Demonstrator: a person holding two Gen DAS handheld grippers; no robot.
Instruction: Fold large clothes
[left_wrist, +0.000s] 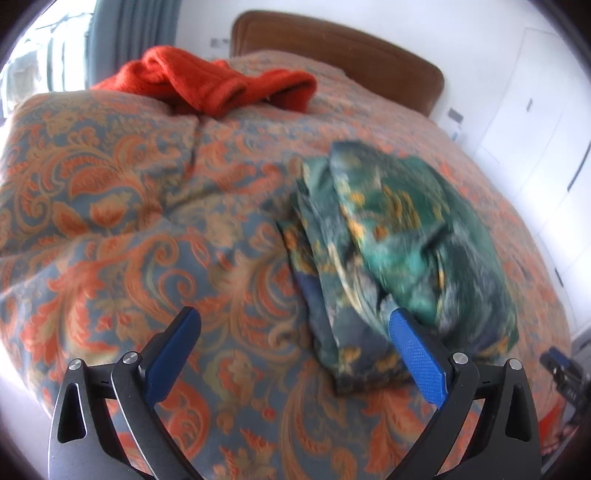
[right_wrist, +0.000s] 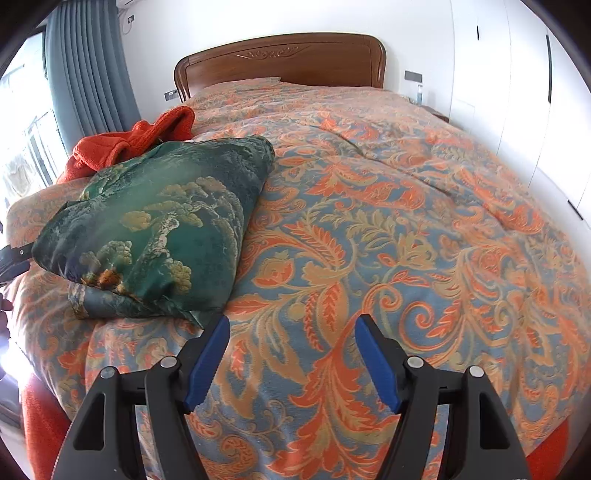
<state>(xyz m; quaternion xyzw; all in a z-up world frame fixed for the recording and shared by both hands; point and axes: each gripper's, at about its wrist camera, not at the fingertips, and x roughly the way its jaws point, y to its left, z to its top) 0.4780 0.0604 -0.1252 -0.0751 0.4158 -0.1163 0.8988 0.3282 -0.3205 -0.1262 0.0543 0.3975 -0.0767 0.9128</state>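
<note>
Left wrist view: left gripper (left_wrist: 293, 345) jaws spread, empty, beside folded green garment (left_wrist: 399, 240) on bedspread (left_wrist: 129, 221). Right gripper (right_wrist: 291, 350) jaws apart, nothing between. Risk: slick fabric bundle could slump open if nudged. Red knit (left_wrist: 218, 83) unfolded.

A bed (right_wrist: 406, 192) with a wooden headboard (right_wrist: 280, 59) carries an orange-and-blue floral quilt (left_wrist: 129, 206). On the quilt lies a folded green patterned garment (right_wrist: 159, 229). Behind it, toward the curtain side, a rumpled red knitted garment (left_wrist: 218, 85) lies on the quilt.
</note>
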